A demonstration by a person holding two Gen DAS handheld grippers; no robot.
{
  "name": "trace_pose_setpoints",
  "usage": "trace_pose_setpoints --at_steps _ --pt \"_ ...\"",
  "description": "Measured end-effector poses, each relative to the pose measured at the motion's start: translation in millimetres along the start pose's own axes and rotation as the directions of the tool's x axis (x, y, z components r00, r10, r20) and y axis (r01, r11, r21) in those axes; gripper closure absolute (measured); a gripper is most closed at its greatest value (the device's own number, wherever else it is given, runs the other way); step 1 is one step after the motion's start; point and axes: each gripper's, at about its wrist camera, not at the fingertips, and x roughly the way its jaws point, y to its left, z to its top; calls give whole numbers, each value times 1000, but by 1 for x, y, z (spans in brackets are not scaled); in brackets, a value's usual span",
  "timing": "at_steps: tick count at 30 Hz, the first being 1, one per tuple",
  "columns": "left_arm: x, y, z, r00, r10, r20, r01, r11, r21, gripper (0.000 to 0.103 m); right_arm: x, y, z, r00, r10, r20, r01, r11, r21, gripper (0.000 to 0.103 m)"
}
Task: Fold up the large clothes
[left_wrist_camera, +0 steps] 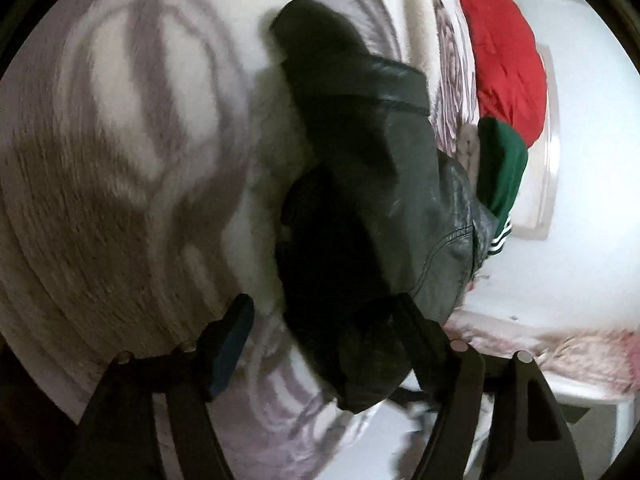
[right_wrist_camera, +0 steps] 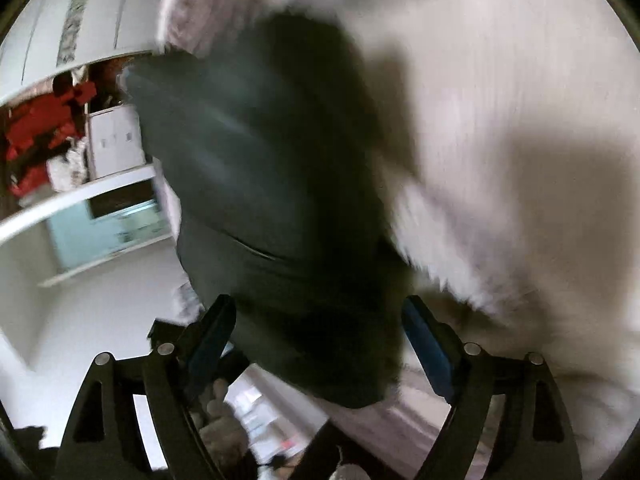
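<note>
A dark leather jacket [left_wrist_camera: 376, 168] lies bunched on a pale patterned fluffy blanket [left_wrist_camera: 132, 128]. My left gripper [left_wrist_camera: 324, 336] is open with the jacket's lower edge lying between its fingers [left_wrist_camera: 234, 340]. In the right wrist view the same dark jacket [right_wrist_camera: 272, 176] fills the middle, blurred by motion. My right gripper [right_wrist_camera: 320, 332] is open with the jacket's near end between its blue-padded fingers [right_wrist_camera: 428, 344]. I cannot tell whether either gripper touches the cloth.
A red garment [left_wrist_camera: 504, 52] and a green one with white stripes [left_wrist_camera: 504, 176] lie at the blanket's right edge by a white floor. In the right wrist view a white wardrobe [right_wrist_camera: 60, 28], red items [right_wrist_camera: 36, 132] and white floor lie to the left.
</note>
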Motion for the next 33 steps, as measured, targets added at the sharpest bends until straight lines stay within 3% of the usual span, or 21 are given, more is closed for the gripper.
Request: trace_pose_setpoints --at_steps 2,4,6,7,8,11,12,15,17,20,21,23,27,30,33 --pt "0 1 -1 1000 -19 -2 19 1000 -4 32 31 -18 6 982 181 -49 -178 983 52 8" --pt "-2 1 -4 1000 -28 -6 28 1000 7 32 45 -14 13 966 256 -30 -254 966 50 8" --pt "-4 4 -9 999 -36 -19 37 999 15 32 52 -2 17 959 282 -20 -280 959 43 13" --pt "-6 8 -10 999 -43 -24 43 999 15 32 53 -2 17 942 336 0 -335 938 89 28" --pt "-5 8 -12 998 -62 -28 63 998 11 32 55 -3 15 908 418 11 -414 895 164 34" --pt "1 6 -10 990 -136 -25 136 991 -3 32 55 -1 13 863 504 30 -495 834 245 37" --pt "6 4 -7 982 -187 -19 187 982 -16 32 56 -3 13 856 516 32 -504 820 270 37" --pt "17 -2 1 955 -297 5 296 954 -52 32 56 -13 17 863 504 28 -487 818 305 37" --pt "23 0 5 924 -381 21 382 919 -94 28 58 -19 19 859 512 26 -491 807 330 38" --pt "23 5 5 886 -460 50 463 878 -125 25 59 -22 24 847 531 18 -504 791 346 38" --pt "22 6 5 882 -468 55 471 873 -126 24 60 -23 24 847 531 13 -502 792 349 38" --pt "24 3 7 894 -445 57 449 886 -119 24 62 -24 26 857 516 -2 -484 805 342 38" --pt "38 -3 15 951 -303 59 308 944 -117 24 65 -22 30 906 420 -56 -390 879 275 34" --pt "48 -13 19 969 -231 86 239 965 -104 24 59 -11 31 943 330 -49 -316 931 185 27" --pt "40 -30 15 977 -170 130 177 983 -41 26 53 -1 32 957 289 -5 -286 950 129 22"
